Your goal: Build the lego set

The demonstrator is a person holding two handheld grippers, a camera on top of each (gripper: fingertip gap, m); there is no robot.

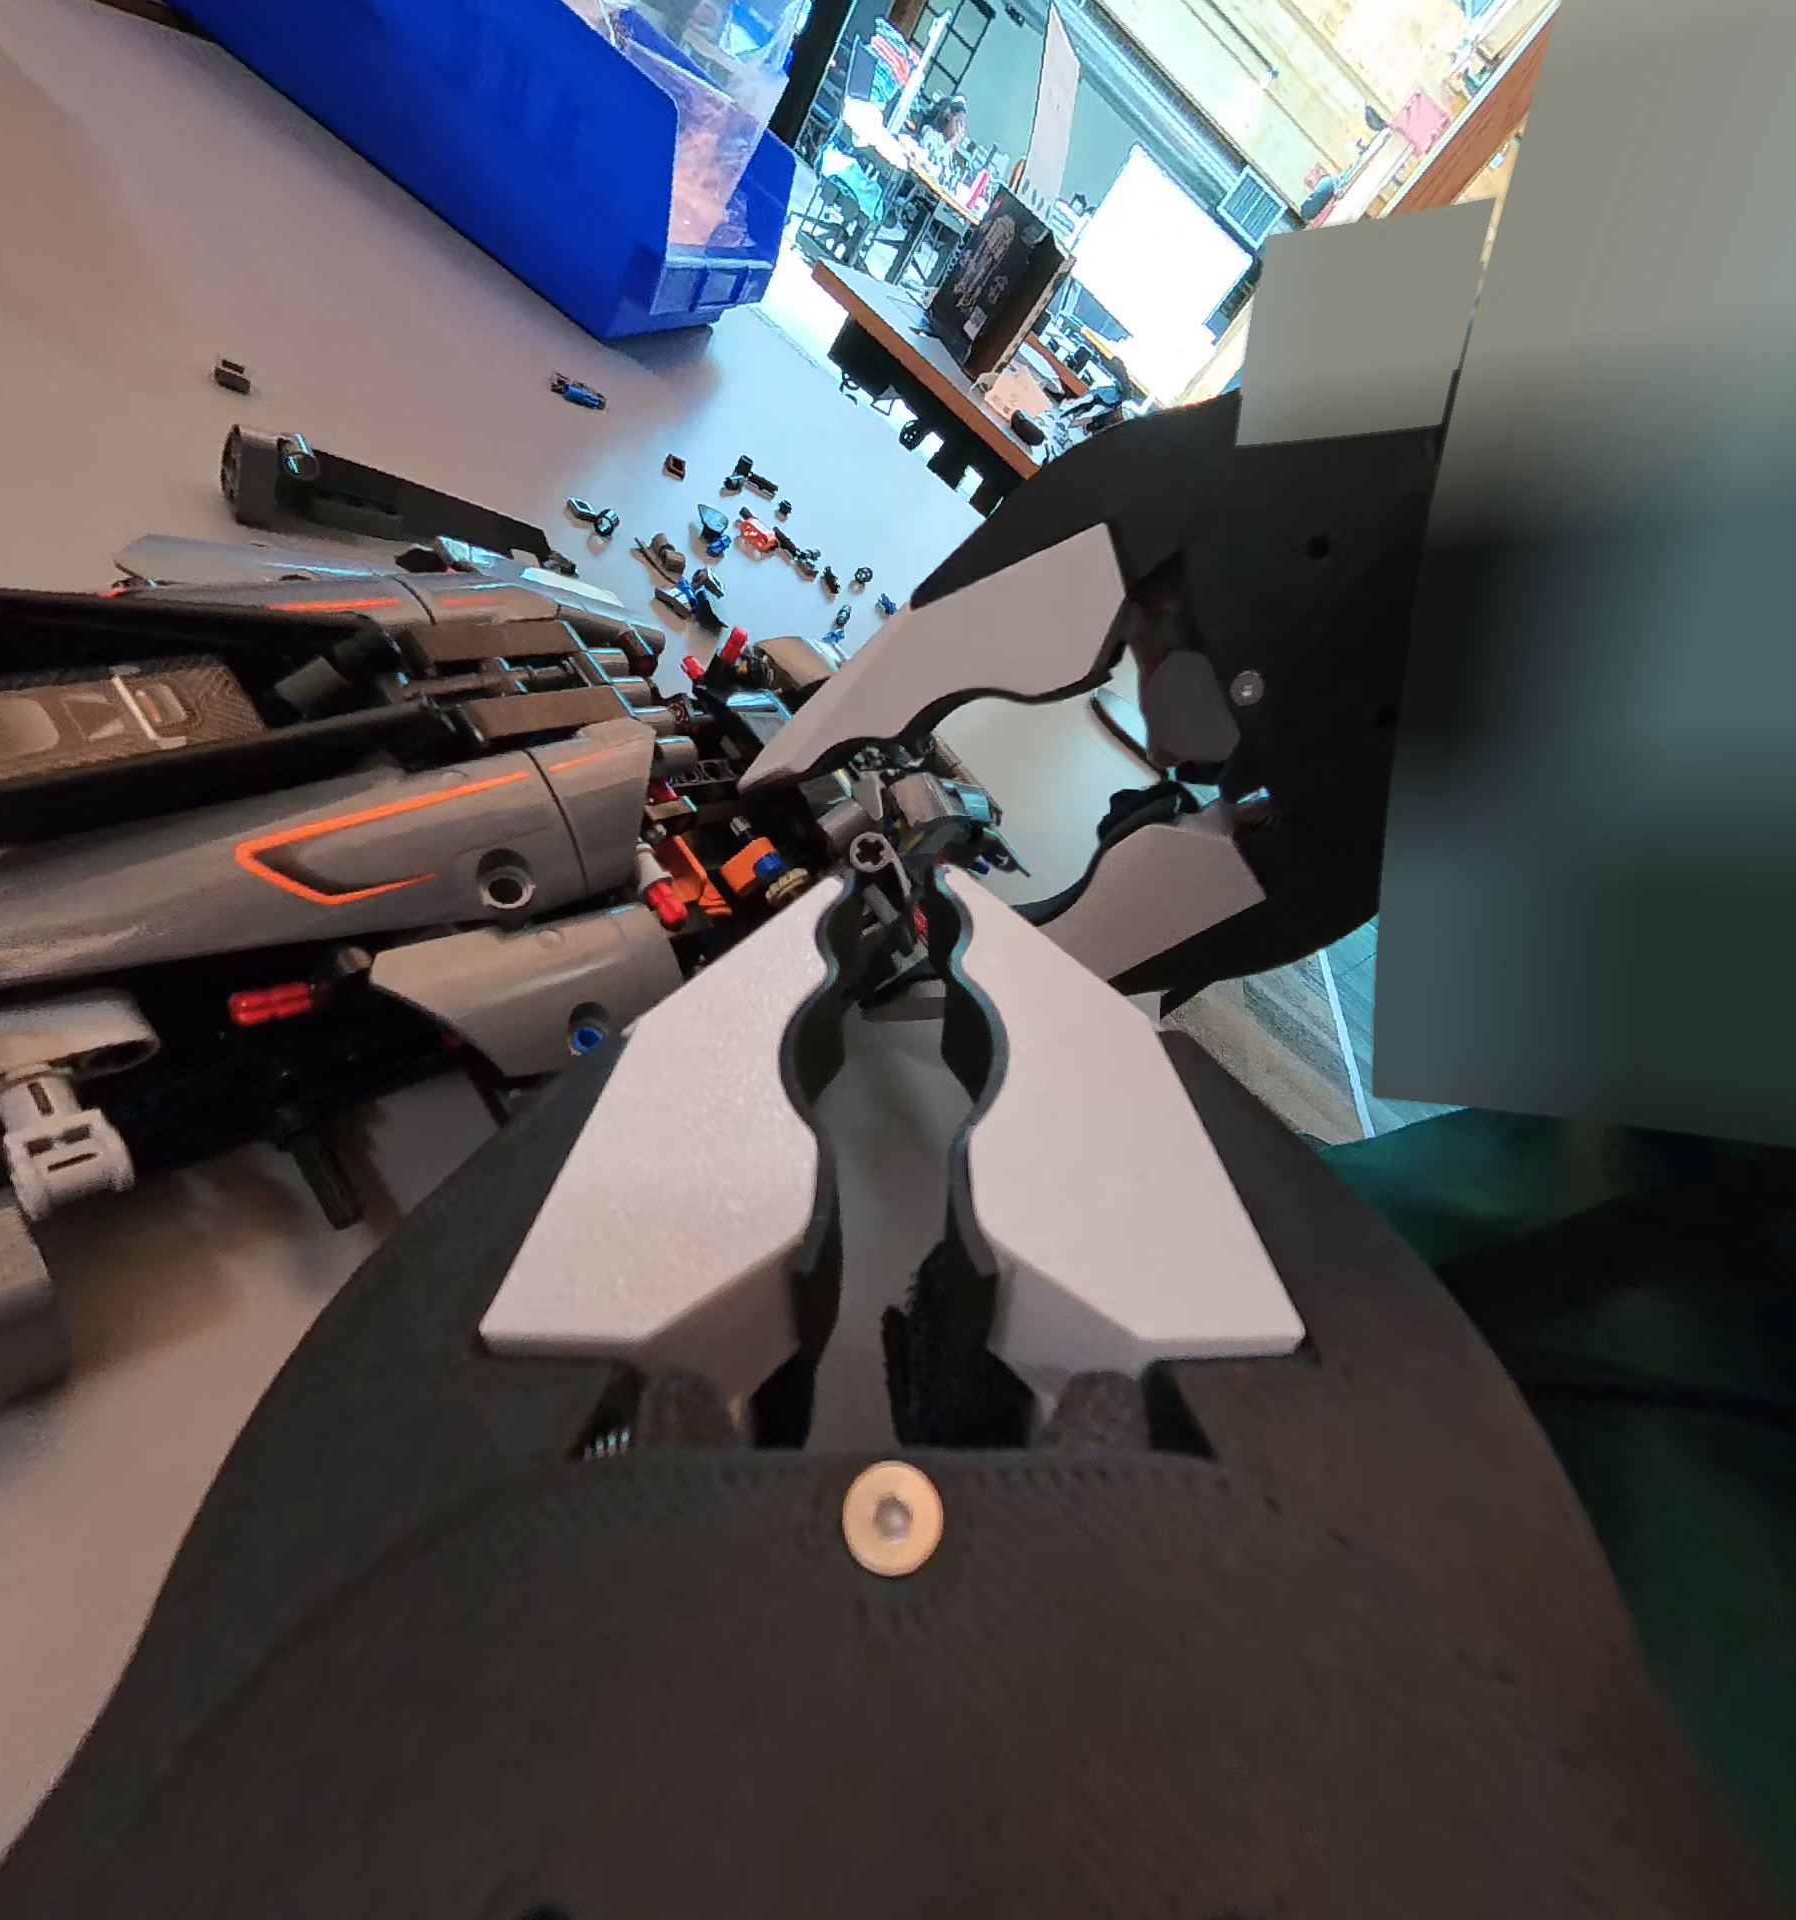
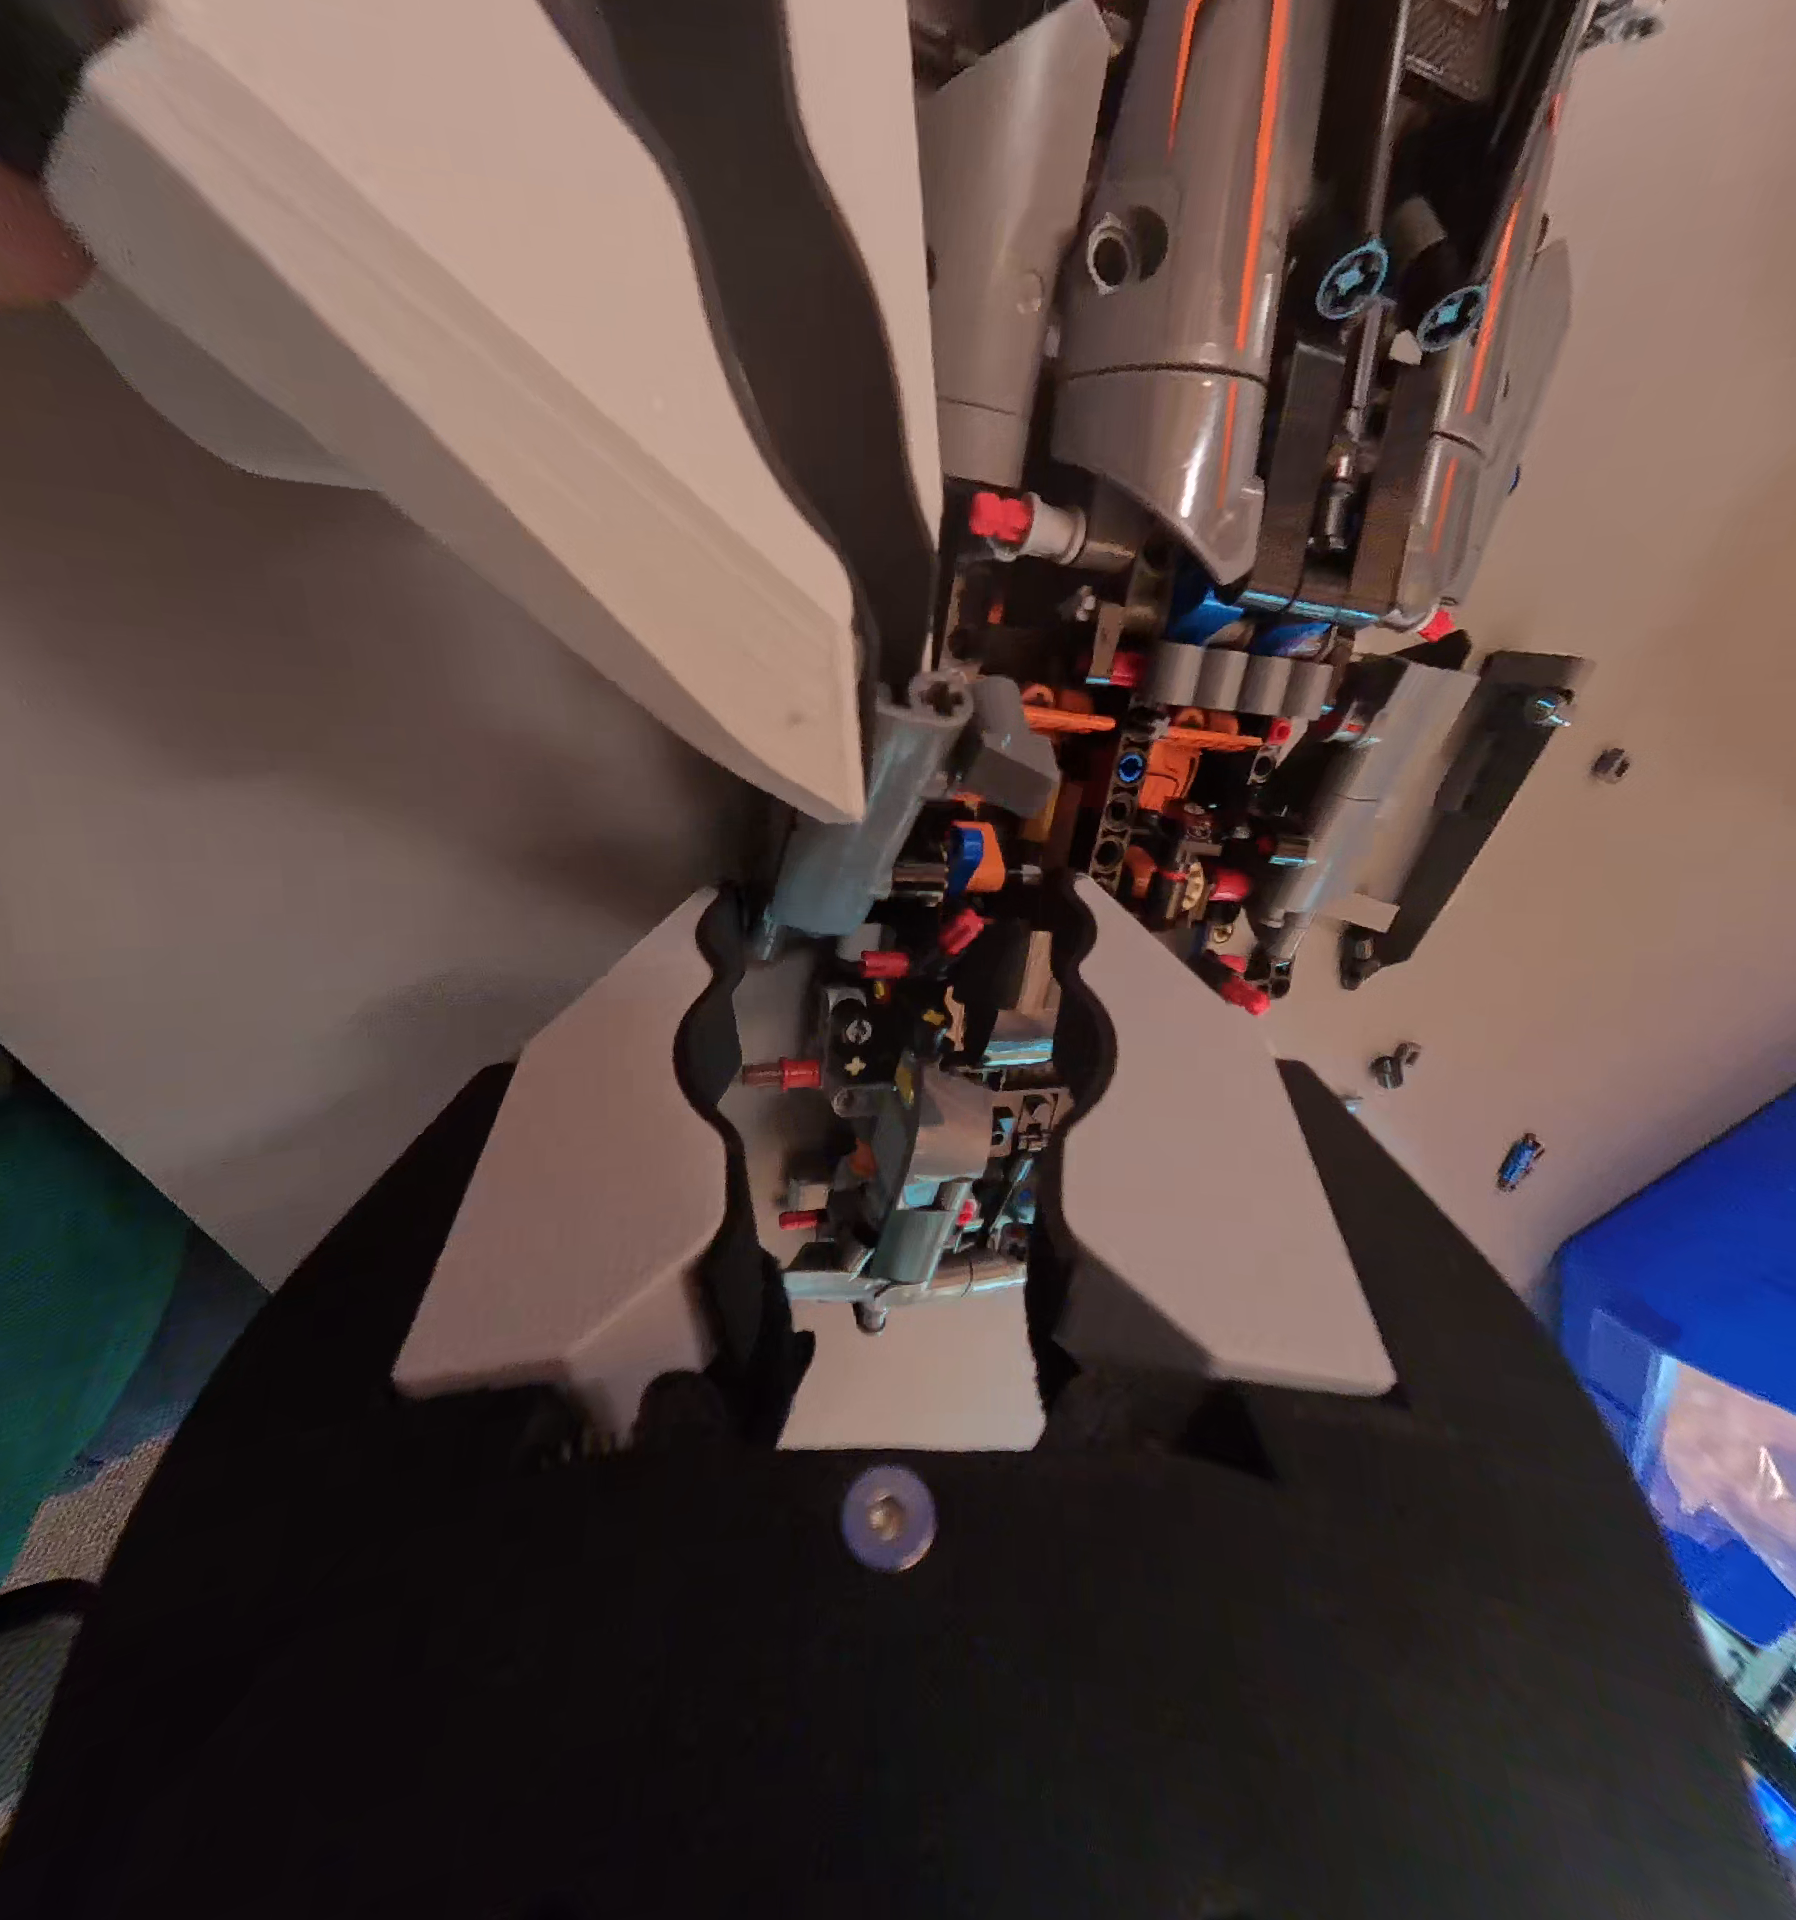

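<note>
A large grey Lego car model (image 1: 354, 831) with orange stripes lies on the pale table; it also shows in the right wrist view (image 2: 1237, 364). My left gripper (image 1: 894, 888) is shut on a small grey connector (image 1: 868, 854) at the model's open end. In the right wrist view the left gripper (image 2: 889, 717) reaches in from the top left, holding that connector (image 2: 915, 769). My right gripper (image 2: 899, 925) has its jaws closed around a grey sub-assembly (image 2: 904, 1143) with red pins. It shows in the left wrist view (image 1: 915, 821) at the right.
Several small loose Lego parts (image 1: 748, 540) lie scattered on the table beyond the model. A separate black and grey piece (image 1: 354, 488) lies beside the model. A blue bin (image 1: 520, 135) stands at the far side and also shows in the right wrist view (image 2: 1704, 1299). The table edge runs close behind both grippers. My right fingertips sit around 6 cm from my left ones.
</note>
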